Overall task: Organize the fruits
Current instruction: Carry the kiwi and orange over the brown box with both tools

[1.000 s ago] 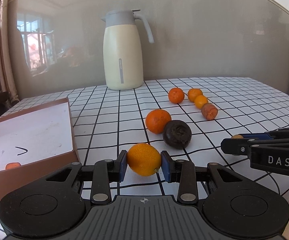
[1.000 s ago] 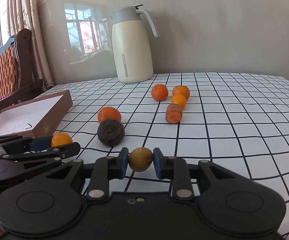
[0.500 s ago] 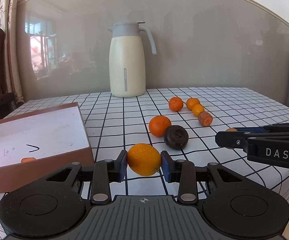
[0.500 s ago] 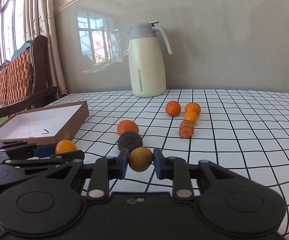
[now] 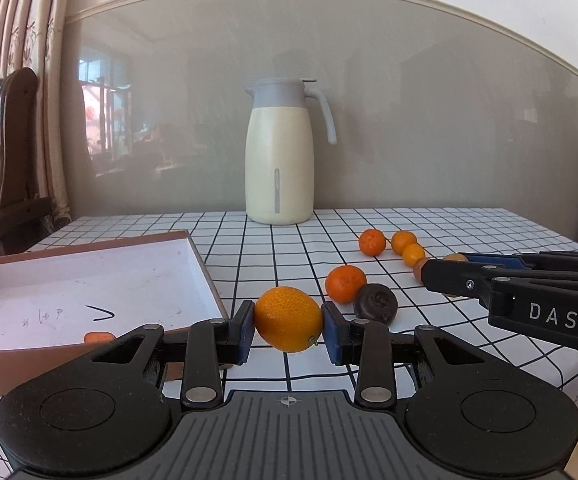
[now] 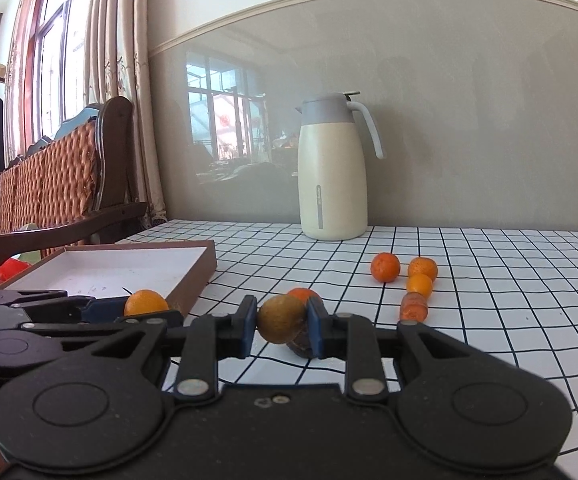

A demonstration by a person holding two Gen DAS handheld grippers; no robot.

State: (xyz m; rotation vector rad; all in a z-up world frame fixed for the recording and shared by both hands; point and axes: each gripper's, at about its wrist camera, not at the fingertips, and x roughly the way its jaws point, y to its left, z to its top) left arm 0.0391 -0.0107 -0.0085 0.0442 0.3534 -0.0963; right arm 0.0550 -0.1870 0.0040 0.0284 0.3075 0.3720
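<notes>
Left gripper (image 5: 288,330) is clamped on a large round orange with pebbled skin (image 5: 288,318), blue pads pressed on both sides, fruit held clear of the table. Right gripper (image 6: 282,326) is clamped the same way on a small round olive-brown fruit (image 6: 282,319), also off the surface.

Shallow brown cardboard box with a white inside (image 5: 89,288) sits on the white tablecloth with black grid lines (image 5: 249,248), at the left. Inside it: one small orange piece (image 5: 99,336) against the near wall, mostly hidden by the rim, so I can't tell what fruit it is. Pen marks on the white floor of the box. Rest of the floor is bare.

Loose on the cloth, right of the box: a round orange mandarin (image 5: 345,283) touching a dark brown wrinkled fruit (image 5: 375,304). Further back, three small orange citrus in a cluster (image 6: 405,272), with a stubby orange-red piece (image 6: 413,306) just in front of them. From the right wrist view the dark fruit is mostly hidden behind the held brown one.

Tall cream thermos jug with a grey lid and handle (image 5: 280,152) stands upright at the back of the table, near the wall, well apart from the box.
</notes>
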